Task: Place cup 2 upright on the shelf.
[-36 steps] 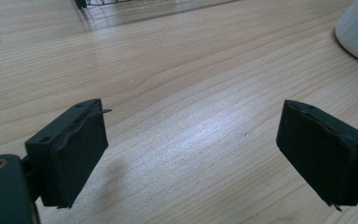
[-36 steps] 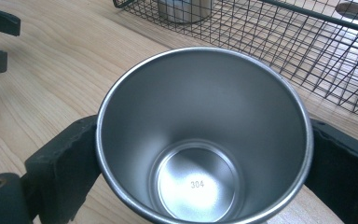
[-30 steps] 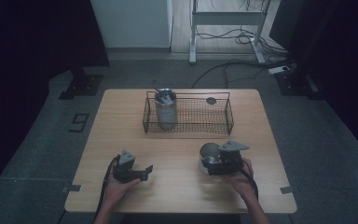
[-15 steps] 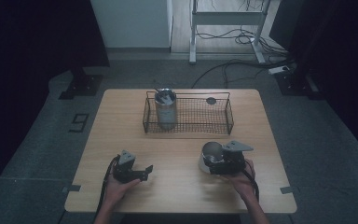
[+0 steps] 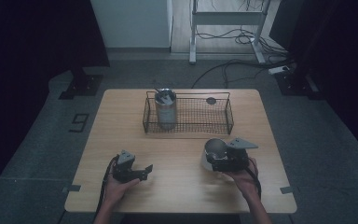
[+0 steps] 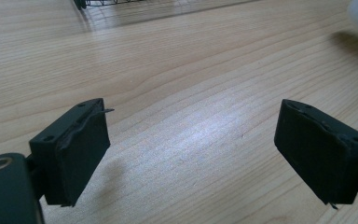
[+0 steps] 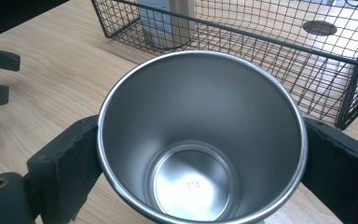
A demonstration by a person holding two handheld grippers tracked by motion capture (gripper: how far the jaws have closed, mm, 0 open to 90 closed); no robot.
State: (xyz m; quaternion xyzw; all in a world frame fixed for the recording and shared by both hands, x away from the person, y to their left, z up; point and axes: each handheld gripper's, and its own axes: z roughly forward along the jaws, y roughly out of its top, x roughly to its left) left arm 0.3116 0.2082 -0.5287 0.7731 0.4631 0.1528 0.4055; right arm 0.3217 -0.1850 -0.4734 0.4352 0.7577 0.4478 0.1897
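Pale wood-grain table (image 5: 177, 196) first. Black wire basket (image 5: 189, 116) holds a tall steel canister (image 5: 166, 109). Smooth, round steel cup (image 7: 200, 140) stands upright, mouth up, near the front right, clamped by right gripper (image 7: 200, 158). Left gripper (image 6: 191, 154) has just been closing, jaws apart on nothing.
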